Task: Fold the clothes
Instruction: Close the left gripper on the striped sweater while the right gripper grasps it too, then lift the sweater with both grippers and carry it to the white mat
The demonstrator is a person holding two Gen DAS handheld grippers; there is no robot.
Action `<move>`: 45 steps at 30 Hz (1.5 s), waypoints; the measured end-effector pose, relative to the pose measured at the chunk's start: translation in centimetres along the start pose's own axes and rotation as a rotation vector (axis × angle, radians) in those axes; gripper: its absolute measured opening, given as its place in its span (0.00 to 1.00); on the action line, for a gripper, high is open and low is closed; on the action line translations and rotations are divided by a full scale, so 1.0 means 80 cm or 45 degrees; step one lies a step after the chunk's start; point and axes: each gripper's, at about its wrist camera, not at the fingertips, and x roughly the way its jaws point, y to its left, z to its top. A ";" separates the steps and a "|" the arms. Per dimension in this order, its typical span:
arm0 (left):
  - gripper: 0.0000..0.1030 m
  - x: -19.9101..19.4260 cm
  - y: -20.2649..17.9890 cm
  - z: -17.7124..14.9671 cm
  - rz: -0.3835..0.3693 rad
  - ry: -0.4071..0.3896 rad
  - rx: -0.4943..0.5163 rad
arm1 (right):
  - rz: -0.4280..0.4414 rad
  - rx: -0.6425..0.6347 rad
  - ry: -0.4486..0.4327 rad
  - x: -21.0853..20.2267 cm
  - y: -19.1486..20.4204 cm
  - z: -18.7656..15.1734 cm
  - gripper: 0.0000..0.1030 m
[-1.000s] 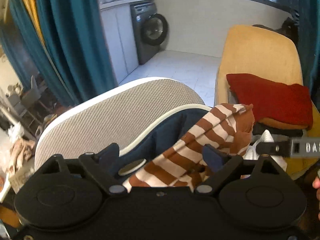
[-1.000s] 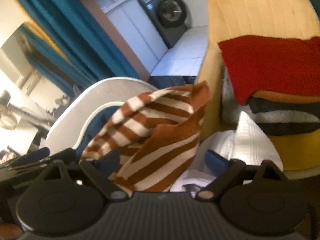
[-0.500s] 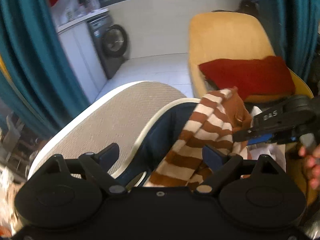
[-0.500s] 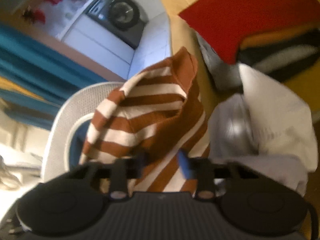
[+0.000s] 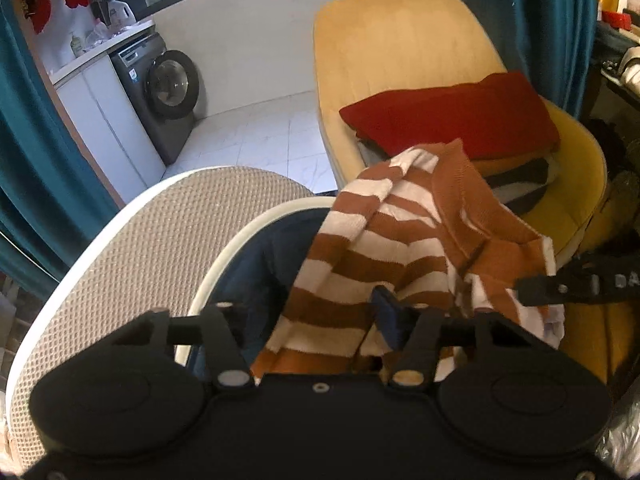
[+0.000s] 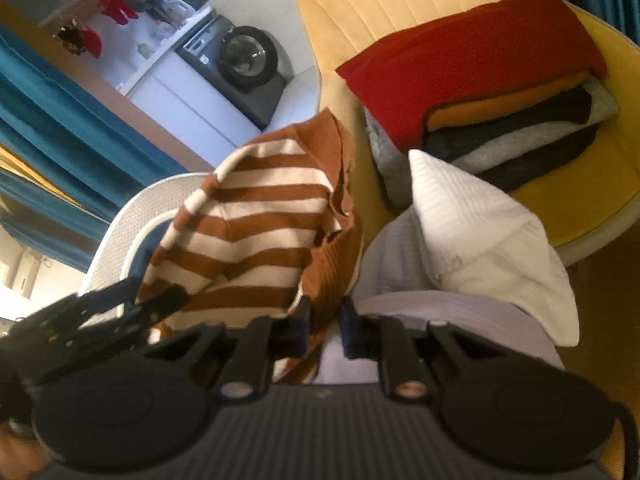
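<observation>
Right tongs (image 6: 325, 322) are clamped on a brown edge of the striped sweater (image 6: 256, 232), jaws closing the last bit, cloth visibly between the pads. Left tongs (image 5: 308, 312) are closing too, with sweater fabric lying between the jaws; one pad is hidden, so I can't tell whether they bite yet. The sweater hangs bunched over the white-rimmed chair (image 5: 160, 232), just in front of the yellow armchair (image 5: 400, 60).

Risks:
- The right grip looks like a thin ribbed edge only. Any pull apart could slip it out.
- The left may catch several layers of the bunch, or nothing. Then the spread comes out twisted.
- The white cloth (image 6: 480, 232) sits against the sweater, so a lift may drag it along.

View differences:
- Right wrist shows the white cloth and the full folded stack (image 6: 500, 120) under the red piece; left wrist sees the stack only partly.
- Left wrist shows the dark blue seat under the sweater and the other tool coming in from the right edge.
</observation>
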 end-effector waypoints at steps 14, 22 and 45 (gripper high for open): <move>0.03 -0.065 0.037 -0.009 -0.080 -0.129 -0.168 | -0.035 0.018 0.046 0.028 0.013 0.004 0.37; 0.03 -0.139 0.091 -0.015 -0.054 -0.229 -0.468 | 0.007 -0.070 -0.022 0.007 0.043 0.011 0.07; 0.03 -0.422 0.178 -0.045 -0.013 -0.819 -0.597 | 0.499 -0.306 -0.621 -0.326 0.200 0.004 0.06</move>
